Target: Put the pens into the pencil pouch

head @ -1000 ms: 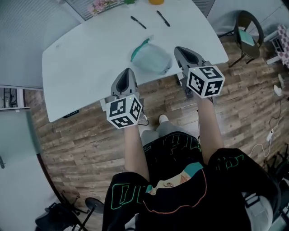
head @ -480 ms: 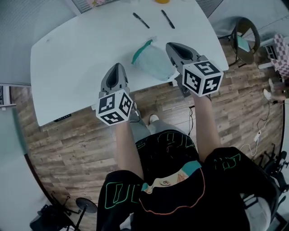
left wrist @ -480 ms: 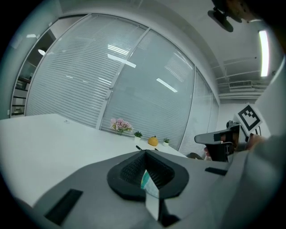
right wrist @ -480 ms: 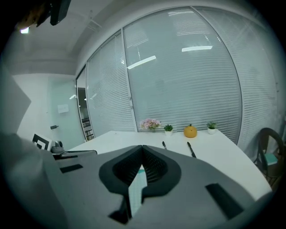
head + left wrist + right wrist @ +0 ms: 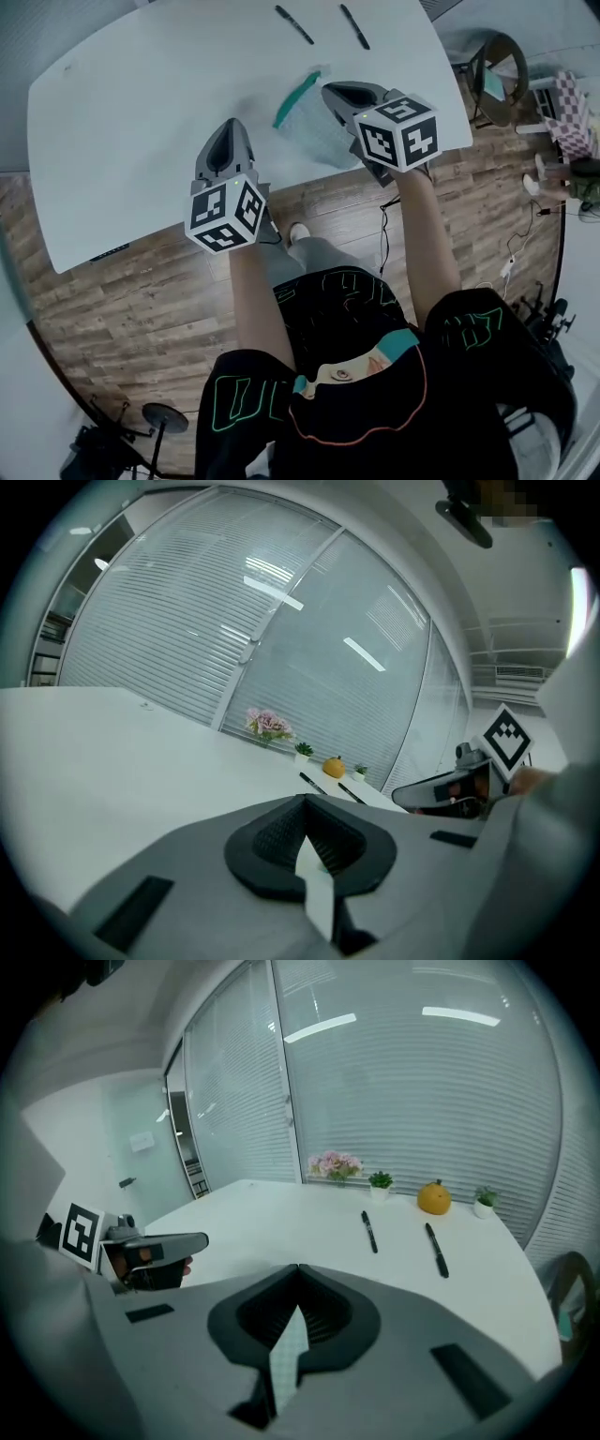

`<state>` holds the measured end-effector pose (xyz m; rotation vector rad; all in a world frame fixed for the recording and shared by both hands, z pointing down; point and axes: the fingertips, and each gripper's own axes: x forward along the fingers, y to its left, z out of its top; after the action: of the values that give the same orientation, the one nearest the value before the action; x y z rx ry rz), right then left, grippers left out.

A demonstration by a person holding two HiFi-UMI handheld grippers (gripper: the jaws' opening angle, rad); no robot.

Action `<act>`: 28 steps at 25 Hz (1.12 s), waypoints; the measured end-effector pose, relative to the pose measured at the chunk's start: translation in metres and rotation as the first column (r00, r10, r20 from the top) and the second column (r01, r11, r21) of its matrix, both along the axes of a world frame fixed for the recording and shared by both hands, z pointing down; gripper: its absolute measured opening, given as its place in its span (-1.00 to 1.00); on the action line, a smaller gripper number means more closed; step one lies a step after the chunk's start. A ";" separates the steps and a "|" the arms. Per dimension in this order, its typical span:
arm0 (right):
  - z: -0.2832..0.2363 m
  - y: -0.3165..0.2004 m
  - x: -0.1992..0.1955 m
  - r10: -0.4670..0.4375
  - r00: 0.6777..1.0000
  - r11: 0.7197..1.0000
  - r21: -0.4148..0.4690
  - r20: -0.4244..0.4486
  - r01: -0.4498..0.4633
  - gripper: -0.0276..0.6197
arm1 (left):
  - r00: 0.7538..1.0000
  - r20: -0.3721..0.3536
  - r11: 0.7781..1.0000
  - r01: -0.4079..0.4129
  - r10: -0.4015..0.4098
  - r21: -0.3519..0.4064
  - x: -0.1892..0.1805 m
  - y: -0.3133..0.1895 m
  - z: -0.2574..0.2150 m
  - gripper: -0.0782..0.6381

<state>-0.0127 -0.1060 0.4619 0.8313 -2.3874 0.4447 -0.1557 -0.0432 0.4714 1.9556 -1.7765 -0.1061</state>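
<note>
Both forearms stretched forward over white table [image 5: 141,112]. Left gripper [image 5: 229,131] near level, jaws together, nothing between. Right gripper [image 5: 333,92] tipped downward, jaws together, empty too. A second ago both hung at near table edge; now farther in over tabletop. Pencil pouch [image 5: 309,127], translucent with teal zipper edge, lies flat between grippers, right tip over its right side, contact unclear. Black pen [image 5: 294,24] and second pen [image 5: 354,26] lie beyond both tips, apart from pouch.

Black pen [image 5: 294,24], second black pen [image 5: 354,26] beside it, apart, beyond translucent teal-zipped pouch [image 5: 314,131]
</note>
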 end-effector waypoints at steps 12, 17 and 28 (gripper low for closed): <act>0.082 0.006 -0.026 -0.215 0.948 0.956 -0.249 -0.233 0.156 -0.32 | 0.998 -0.046 0.999 0.030 -0.031 -0.027 -0.027 -0.006 0.019 -0.79; 0.105 0.001 -0.023 -0.194 0.925 0.964 -0.236 -0.328 0.119 -0.16 | 0.998 -0.054 0.999 0.016 -0.018 -0.033 -0.024 -0.010 0.024 -0.79; 0.115 0.009 -0.020 -0.187 0.924 0.963 -0.248 -0.333 0.105 -0.18 | 0.998 -0.060 0.999 0.008 -0.011 -0.048 -0.020 -0.015 0.023 -0.79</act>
<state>-0.0329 -0.0967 0.5772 0.5687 -2.0037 0.4529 -0.1758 -0.0587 0.4944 1.8913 -1.7338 -0.1238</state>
